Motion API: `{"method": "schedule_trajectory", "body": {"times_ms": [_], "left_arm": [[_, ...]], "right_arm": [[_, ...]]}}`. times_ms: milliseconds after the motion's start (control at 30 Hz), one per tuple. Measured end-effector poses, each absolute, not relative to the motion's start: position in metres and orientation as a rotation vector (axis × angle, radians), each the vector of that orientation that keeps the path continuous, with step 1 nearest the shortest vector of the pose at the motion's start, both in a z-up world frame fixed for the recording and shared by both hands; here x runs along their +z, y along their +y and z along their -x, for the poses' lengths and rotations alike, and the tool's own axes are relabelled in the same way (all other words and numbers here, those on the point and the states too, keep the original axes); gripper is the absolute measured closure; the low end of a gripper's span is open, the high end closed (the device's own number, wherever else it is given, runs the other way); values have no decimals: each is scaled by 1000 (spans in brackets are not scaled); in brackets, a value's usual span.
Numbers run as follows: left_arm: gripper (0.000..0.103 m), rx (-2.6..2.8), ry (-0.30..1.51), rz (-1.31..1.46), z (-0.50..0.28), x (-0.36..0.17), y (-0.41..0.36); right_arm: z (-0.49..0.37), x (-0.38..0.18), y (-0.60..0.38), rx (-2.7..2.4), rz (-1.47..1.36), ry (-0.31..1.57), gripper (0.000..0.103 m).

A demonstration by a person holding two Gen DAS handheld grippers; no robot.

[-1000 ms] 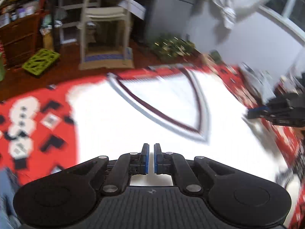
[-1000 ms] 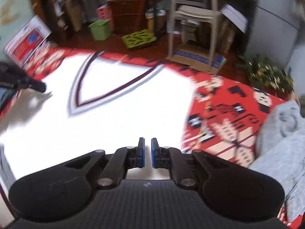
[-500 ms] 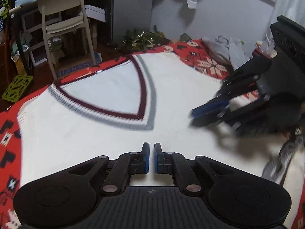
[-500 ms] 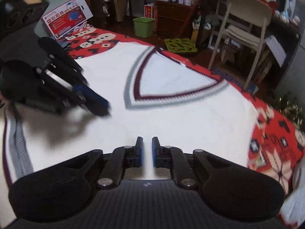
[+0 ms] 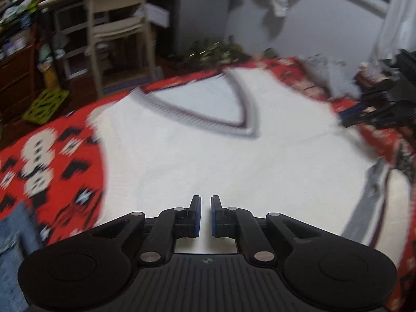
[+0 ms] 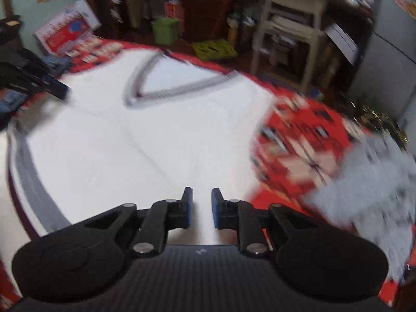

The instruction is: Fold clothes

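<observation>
A white V-neck sweater [image 5: 208,161] lies spread flat, front up, on a red patterned blanket [image 5: 52,161] that covers the surface beneath it; whether that surface is a bed or the floor cannot be told. The sweater's neckline, trimmed in grey and maroon stripes, points toward the near side, and the same striped trim runs along an edge at the right of the left wrist view and at the left of the right wrist view. The left tool [image 5: 205,214] hovers over the lower body of the sweater, its blue-padded fingers [image 5: 195,215] parted by a narrow gap with nothing between them. The right tool [image 6: 201,208] hangs over the white fabric near the sweater's right edge, close to where the blanket shows; its fingers stand a little wider apart and likewise grip nothing. Each tool shows in the other's view as a dark blurred shape at the frame's side, off beyond the sweater's edge. A grey garment [image 6: 369,182] lies crumpled on the blanket to the right of the sweater, and a piece of blue denim [image 5: 13,247] sits at the blanket's left near corner. Past the far edge of the blanket stands a pale chair [image 5: 117,26], with a lime-green crate [image 5: 45,104] on the dark floor beside it. Both views are blurred.
</observation>
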State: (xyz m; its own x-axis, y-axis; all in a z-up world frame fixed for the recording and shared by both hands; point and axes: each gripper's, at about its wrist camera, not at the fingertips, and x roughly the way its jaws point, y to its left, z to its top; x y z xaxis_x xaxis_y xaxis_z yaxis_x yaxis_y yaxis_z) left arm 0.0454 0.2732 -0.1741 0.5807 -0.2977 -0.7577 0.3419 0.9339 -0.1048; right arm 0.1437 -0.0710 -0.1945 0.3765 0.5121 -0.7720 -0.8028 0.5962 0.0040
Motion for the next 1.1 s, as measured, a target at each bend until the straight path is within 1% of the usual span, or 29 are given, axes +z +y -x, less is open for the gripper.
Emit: {"method": "schedule_trajectory", "body": {"times_ms": [100,233,267,333,400,633,833,1033,1100], "left_arm": [[97,-454,859,-51,-61,-173,238],[97,-537,863,-97,-79,-183,192],[101,-542,869,-123,-81,-188,185],[100,-540,882,-166,-83,-195,180],[97,-556,897,-132,-79,-197,193],[97,-512,966,-101,-44,-194,257],[97,-391,978,12,-11,-191,311],[97,-276,983,65,26,-191,335],[98,-251,976,65,38,-192,337]], "right_arm": [[-137,-190,-23,976,454,788,85],[-130,-201,36,1075,541,766,87],[-129,-205,44,1091,549,767,89],[-129,-213,50,1102,589,773,89],[-127,-216,40,1108,593,778,89],[-125,-212,-29,1063,560,826,89],[-123,-213,-92,939,508,878,87],[-109,-212,-120,851,470,886,88],[-104,-211,-124,829,467,884,87]]}}
